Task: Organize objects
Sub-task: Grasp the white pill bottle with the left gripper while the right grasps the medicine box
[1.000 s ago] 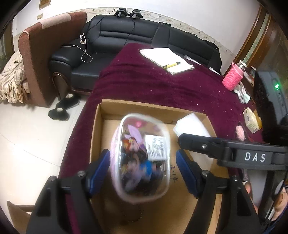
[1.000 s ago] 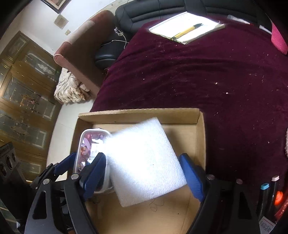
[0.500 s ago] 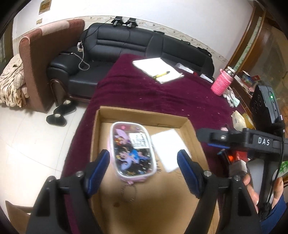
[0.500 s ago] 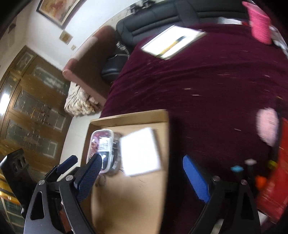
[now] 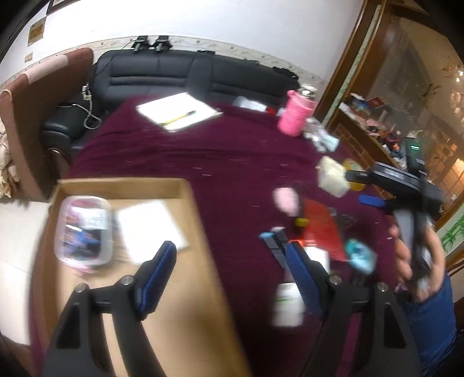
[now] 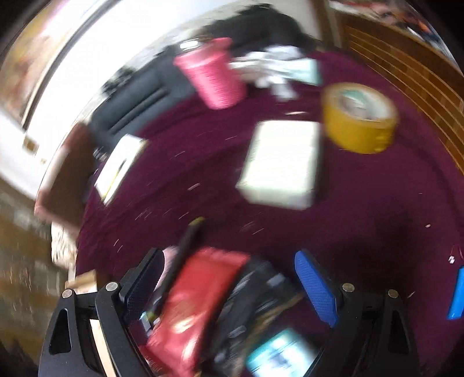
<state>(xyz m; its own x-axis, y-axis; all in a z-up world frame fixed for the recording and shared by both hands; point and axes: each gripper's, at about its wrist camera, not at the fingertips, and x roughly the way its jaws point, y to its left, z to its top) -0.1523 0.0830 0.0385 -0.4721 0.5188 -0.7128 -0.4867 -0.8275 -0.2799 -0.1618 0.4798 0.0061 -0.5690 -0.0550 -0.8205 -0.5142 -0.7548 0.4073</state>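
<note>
2 items in the shallow cardboard box (image 5: 185, 290): clear plastic cartoon-print case (image 5: 82, 230), white foam square (image 5: 150, 229). Left gripper (image 5: 229, 269) jaws opening, empty; right gripper (image 6: 229, 287) jaws apart, empty, over red pouch (image 6: 197, 307). Yellow tape roll (image 6: 359, 119), white packet (image 6: 281, 165) still loose.

Black leather sofa (image 5: 185, 75) against white wall (image 5: 203, 26), brown armchair (image 5: 32, 116) beside it.
</note>
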